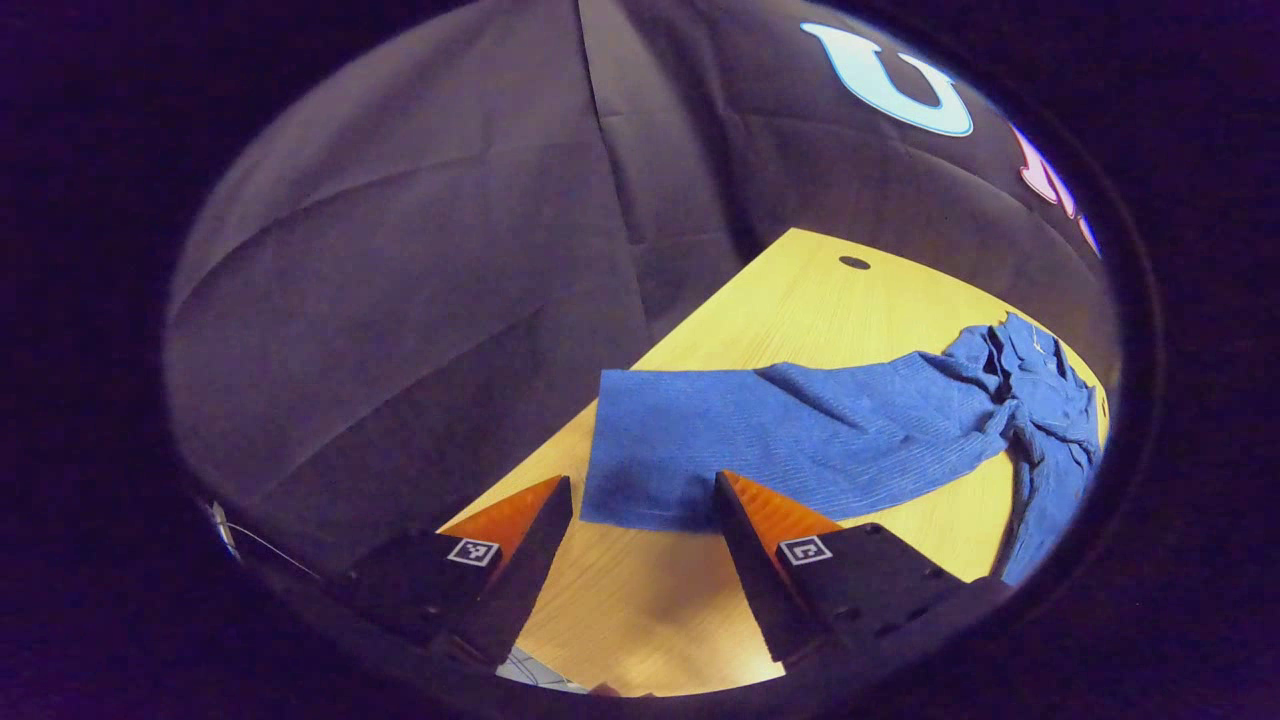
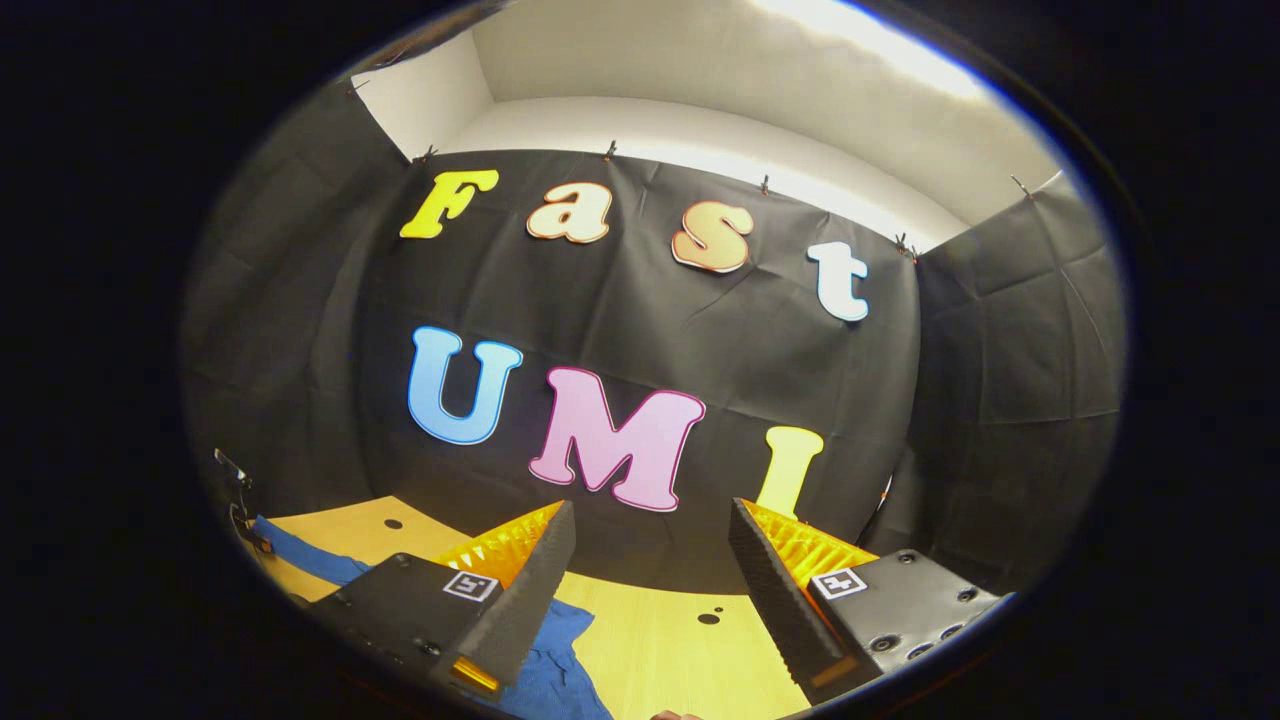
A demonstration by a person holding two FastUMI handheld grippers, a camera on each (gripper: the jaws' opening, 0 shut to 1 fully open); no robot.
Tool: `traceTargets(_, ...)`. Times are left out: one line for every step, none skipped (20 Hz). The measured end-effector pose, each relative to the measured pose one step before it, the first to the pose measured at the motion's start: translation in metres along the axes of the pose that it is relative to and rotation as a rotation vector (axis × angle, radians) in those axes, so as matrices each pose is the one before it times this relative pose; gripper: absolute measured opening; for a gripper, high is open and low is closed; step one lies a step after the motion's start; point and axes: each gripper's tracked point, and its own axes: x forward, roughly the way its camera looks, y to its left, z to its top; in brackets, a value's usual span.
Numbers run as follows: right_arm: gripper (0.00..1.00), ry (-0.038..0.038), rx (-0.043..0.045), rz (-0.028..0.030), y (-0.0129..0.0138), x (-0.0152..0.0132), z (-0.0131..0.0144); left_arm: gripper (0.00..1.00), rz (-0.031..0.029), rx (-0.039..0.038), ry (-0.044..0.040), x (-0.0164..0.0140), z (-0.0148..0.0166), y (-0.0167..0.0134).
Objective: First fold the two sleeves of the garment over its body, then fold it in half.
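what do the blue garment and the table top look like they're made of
The blue garment looks like a knit fabric, probably cotton or a blend: fine ribbed lines run along the sleeve, the surface is matte, and it bunches softly. The table top looks like light wood or a wood-look laminate: pale yellow with faint grain lines and a smooth, slightly glossy finish; which of the two is unclear.

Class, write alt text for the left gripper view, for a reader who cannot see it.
A blue garment lies on a yellow wooden table, one sleeve stretched flat toward the camera and the rest bunched at the right. The left gripper hovers with jaws open at the sleeve's cuff end, holding nothing. Black cloth hangs behind the table.
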Motion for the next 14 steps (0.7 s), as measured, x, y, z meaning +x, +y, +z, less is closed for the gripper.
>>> traceTargets(0.98,0.00901,-0.00148,0.00285,0.00055,-0.00348,-0.00111,0.84,-0.00605,0.00311,-0.01129,0.00313,0.00486,0.00027)
traceTargets(0.92,0.01432,-0.00078,0.00135,0.00158,-0.00119,-0.00322,0.84,-0.00686,0.00130,0.01430,0.00283,-0.00071,0.00072)
traceTargets(0.92,0.00769,-0.00209,0.00177,0.00203,-0.00035,-0.00195,0.84,-0.01028,0.00101,0.00422,-0.00152,0.00134,0.00006)
traceTargets(0.93,0.01117,0.00182,0.00100,-0.00009,0.00097,-0.00216,0.84,-0.01203,-0.00090,0.01471,0.00100,0.00076,0.00075)
traceTargets(0.92,0.01109,0.00602,0.00464,0.00244,-0.00023,-0.00198,0.84,-0.02017,0.00017,0.01283,-0.00235,-0.00038,-0.00118)
traceTargets(0.93,0.00811,0.00701,0.00244,0.00209,-0.00090,-0.00090,0.84,-0.01170,0.01793,0.02003,0.00045,0.00047,0.00116)
traceTargets(1.00,0.00586,0.00705,0.00077,0.00078,-0.00089,-0.00096,0.82,-0.01950,0.02697,0.01979,-0.00194,0.00011,-0.00136)
traceTargets(1.00,0.00687,0.00794,0.00230,0.00074,-0.00018,-0.00181,0.79,-0.03071,0.03046,0.02302,0.00238,0.00298,-0.00369)
traceTargets(1.00,0.00613,0.00850,0.00291,0.00126,-0.00056,-0.00149,0.70,-0.02219,0.03064,0.01708,0.00082,0.00142,-0.00441)
traceTargets(1.00,0.00549,0.00623,-0.00002,-0.00074,0.00113,-0.00112,0.63,-0.01967,0.02931,0.00802,0.00297,0.00259,-0.00428)
traceTargets(1.00,0.00591,0.00356,-0.00373,-0.00142,-0.00015,-0.00198,0.47,-0.00683,0.01422,0.00762,0.00058,0.00173,-0.00235)
traceTargets(1.00,0.00740,0.00266,-0.00219,-0.00209,-0.00122,-0.00133,0.38,-0.00470,-0.00451,-0.00784,0.00377,0.00401,-0.00240)
traceTargets(1.00,0.00785,0.00417,-0.00054,-0.00035,-0.00048,-0.00230,0.17,-0.00111,-0.02151,-0.00256,0.00072,0.00287,-0.00150)
traceTargets(1.00,0.00814,0.00234,-0.00017,-0.00062,-0.00143,-0.00200,0.03,-0.00286,-0.04094,0.00983,-0.00130,0.00384,-0.00008)
